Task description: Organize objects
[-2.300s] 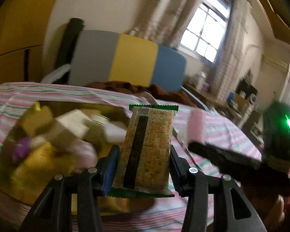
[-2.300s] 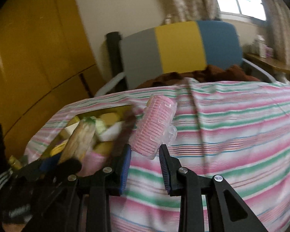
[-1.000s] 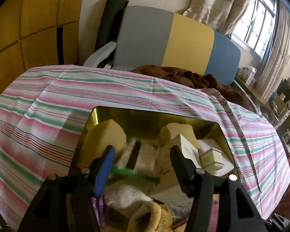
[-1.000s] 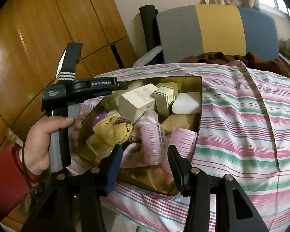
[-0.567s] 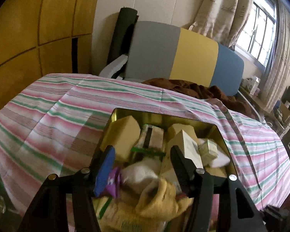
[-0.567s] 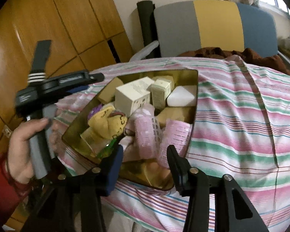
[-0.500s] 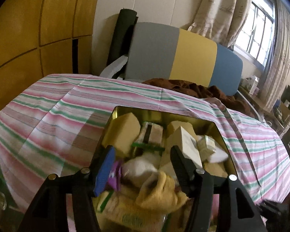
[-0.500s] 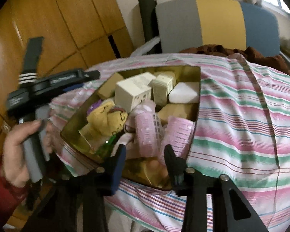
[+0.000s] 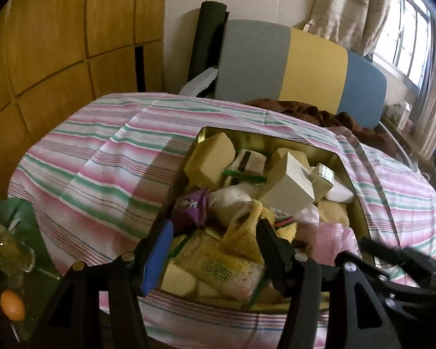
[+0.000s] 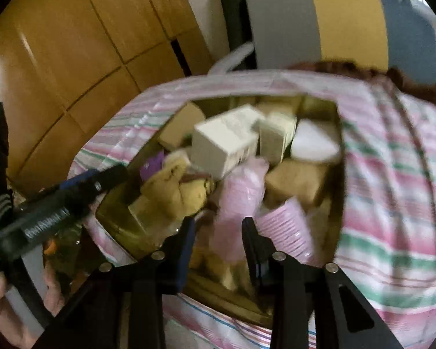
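With the gold metal tin (image 9: 199,142) heaped full, I hover both grippers, left gripper (image 9: 210,250) fingers apart and empty, right gripper (image 10: 218,241) fingers opening on nothing, judging the sorting nearly finished.

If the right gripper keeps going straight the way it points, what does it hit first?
Most likely the pink roller lying in the tin, framed between the opening, empty jaws of the right gripper. The picture is blurred, so depth is uncertain.
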The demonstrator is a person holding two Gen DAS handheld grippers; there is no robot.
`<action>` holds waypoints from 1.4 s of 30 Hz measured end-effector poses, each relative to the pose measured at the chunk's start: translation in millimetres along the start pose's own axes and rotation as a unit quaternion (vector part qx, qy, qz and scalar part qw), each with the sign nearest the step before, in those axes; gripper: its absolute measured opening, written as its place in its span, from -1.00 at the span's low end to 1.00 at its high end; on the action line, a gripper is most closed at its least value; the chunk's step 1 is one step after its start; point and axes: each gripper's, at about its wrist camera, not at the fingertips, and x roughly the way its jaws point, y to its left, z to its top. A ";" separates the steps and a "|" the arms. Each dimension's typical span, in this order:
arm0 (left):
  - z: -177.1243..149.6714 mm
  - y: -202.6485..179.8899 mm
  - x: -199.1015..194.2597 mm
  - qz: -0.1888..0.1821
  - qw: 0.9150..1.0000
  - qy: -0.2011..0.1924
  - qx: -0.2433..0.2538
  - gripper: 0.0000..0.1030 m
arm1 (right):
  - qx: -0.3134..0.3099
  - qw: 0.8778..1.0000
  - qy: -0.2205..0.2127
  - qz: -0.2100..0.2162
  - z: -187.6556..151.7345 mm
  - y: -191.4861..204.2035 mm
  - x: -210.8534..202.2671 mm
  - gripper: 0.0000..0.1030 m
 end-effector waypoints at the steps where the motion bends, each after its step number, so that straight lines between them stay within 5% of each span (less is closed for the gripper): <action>1: 0.1 -0.8 -3.1 0.003 1.000 -0.001 0.000 0.17 | -0.002 1.000 -0.008 -0.008 0.4 1.5 -5.7 0.11; 3: 1.0 -1.7 -10.1 0.014 1.000 -0.005 -0.002 0.17 | 0.002 0.999 -0.032 -0.039 1.7 3.2 -20.7 0.61; 8: 4.0 -7.8 -24.9 0.055 0.998 -0.018 0.014 0.17 | 0.033 0.994 -0.052 -0.088 6.0 0.4 -40.2 1.00; 21: 3.4 -13.3 -39.5 0.081 0.997 0.000 0.019 0.17 | 0.029 0.977 -0.038 -0.206 12.7 2.7 -41.0 1.00; 36: 0.6 -14.6 -34.6 0.056 0.998 0.032 0.016 0.17 | 0.030 0.976 -0.035 -0.212 15.3 11.0 -38.4 1.00; 42: 0.7 -11.1 -34.1 0.076 0.997 0.023 0.010 0.16 | 0.039 0.975 -0.036 -0.214 14.2 5.6 -39.3 1.00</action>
